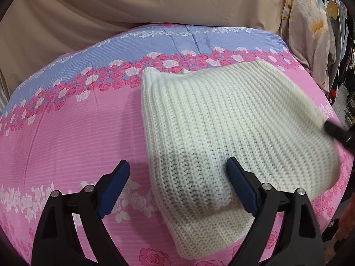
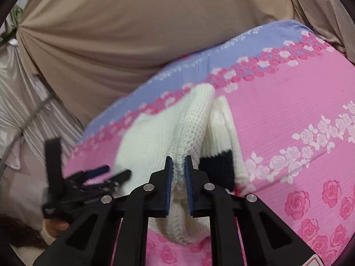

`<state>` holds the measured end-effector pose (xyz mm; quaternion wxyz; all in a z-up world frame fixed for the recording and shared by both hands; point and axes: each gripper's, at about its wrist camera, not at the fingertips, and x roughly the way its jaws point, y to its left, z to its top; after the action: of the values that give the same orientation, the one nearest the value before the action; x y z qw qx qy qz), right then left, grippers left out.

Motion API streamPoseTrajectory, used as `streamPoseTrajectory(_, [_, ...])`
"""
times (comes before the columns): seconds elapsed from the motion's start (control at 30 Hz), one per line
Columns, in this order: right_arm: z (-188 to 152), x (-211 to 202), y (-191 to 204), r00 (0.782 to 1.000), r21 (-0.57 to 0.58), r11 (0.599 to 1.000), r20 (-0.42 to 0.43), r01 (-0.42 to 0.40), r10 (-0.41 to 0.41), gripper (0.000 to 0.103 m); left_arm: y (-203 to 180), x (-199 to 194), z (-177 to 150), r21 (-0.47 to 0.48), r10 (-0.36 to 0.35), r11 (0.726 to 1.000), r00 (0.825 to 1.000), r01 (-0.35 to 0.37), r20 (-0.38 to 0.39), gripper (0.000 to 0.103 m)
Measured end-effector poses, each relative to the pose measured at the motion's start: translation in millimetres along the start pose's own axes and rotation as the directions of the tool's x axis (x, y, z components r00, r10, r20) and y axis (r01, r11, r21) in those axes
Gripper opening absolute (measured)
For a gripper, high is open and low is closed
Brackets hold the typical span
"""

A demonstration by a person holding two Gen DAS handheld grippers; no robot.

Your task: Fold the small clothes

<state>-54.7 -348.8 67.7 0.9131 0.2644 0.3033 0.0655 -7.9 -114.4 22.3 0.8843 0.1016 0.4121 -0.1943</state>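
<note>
Right gripper (image 2: 178, 173) pinches the cream chunky-knit garment (image 1: 221, 119) on a pink rose-printed quilt (image 1: 73, 128); left gripper (image 1: 177, 175) is spread wide.

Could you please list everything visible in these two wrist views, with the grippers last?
knitted garment: one, cream-white with a dark band visible in the right wrist view, lying partly lifted on the bedspread.
bedspread: one, pink and lilac with rose bands, under the garment.
beige cloth: one, draped behind the bedspread.
floral fabric: one, pale with yellow flowers, at the far right.
left gripper: one, black with blue pads, open over the garment's near edge.
right gripper: one, same colours, shut on the garment's edge.
</note>
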Motion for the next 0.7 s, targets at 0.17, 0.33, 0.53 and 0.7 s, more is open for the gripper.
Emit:
streamPoseTrajectory(0.17, [-3.6, 9.8, -21.8, 0.984, -0.007, 0.986, -0.054, 0.169, -0.169, 0.001, 0.2, 0.9, -1.6, -0.01, -0.004, 1.0, 1.0, 0.004, -0.006, 0.086])
streamPoseTrajectory(0.33, [-16.3, 6.1, -31.9, 0.991, 0.077, 0.989, -0.062, 0.124, -0.12, 0.013, 11.7, -11.3, -5.6, -0.045, -0.092, 0.995, 0.995, 0.091, -0.024, 0.086])
streamPoseTrajectory(0.53, [-5.9, 17.7, -0.6, 0.993, -0.039, 0.997, -0.094, 0.073, -0.076, 0.049, 5.9, -12.7, -28.2, 0.02, -0.124, 0.992, 0.989, 0.126, -0.083, 0.089])
streamPoseTrajectory(0.7, [-10.2, 42.4, 15.9, 0.986, -0.115, 0.989, -0.128, 0.093, -0.107, 0.018, 7.7, 17.6, -47.0, 0.007, -0.098, 0.995, 0.978, 0.101, -0.186, 0.089])
